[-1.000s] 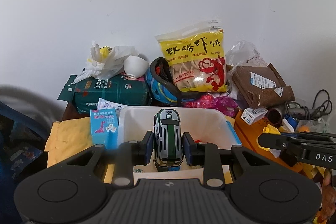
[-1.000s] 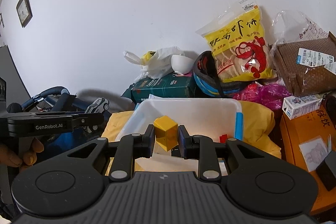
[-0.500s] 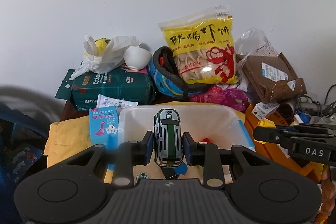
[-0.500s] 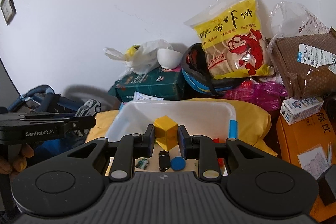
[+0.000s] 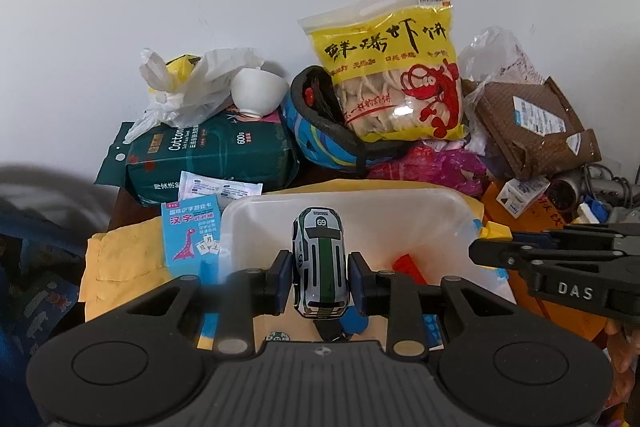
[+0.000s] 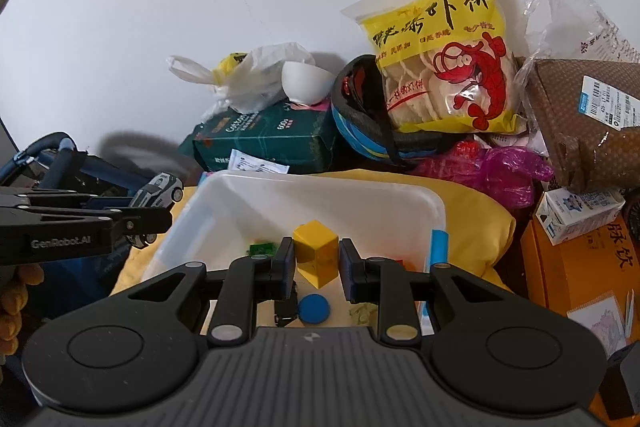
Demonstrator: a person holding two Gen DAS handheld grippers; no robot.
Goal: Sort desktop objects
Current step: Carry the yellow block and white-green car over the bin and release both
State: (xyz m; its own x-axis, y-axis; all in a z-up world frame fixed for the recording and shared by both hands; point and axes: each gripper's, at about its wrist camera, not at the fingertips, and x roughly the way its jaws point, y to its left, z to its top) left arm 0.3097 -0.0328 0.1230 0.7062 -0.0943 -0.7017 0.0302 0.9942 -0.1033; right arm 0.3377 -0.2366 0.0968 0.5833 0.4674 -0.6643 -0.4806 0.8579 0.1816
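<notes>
Both tongs have edged forward over the white bin since a second ago, so more of its floor now shows beneath each of them. Left tongs (image 5: 319,281) are closed to the width of a toy car (image 5: 320,263), its blue pads pressed on the car's two flanks; the car stands nose-up, glossy silver with a green stripe and a "69" on the roof. Right tongs (image 6: 317,263) are drawn in on a yellow block (image 6: 316,253), a matte, hard-edged solid turned corner-forward, gripped by the left pad, while a thin gap seems to show at the right pad. Each load hangs above the white plastic bin (image 6: 320,195), a smooth, rounded-corner tub resting on a yellow cloth (image 6: 476,223).

Only the right wrist view shows a blue disc (image 6: 314,309), a small black piece beside it and a green scrap on the bin floor; it also catches the left tongs from the side, with the car's front poking out. Only the left wrist view shows a red wedge (image 5: 408,265) in the bin and a blue card box (image 5: 192,235) with a pink dinosaur leaning just outside its left wall.

Behind the bin, both views show a crinkly yellow snack bag (image 5: 394,79), a dark green tissue pack (image 5: 212,155) and a white bowl (image 5: 260,93).
</notes>
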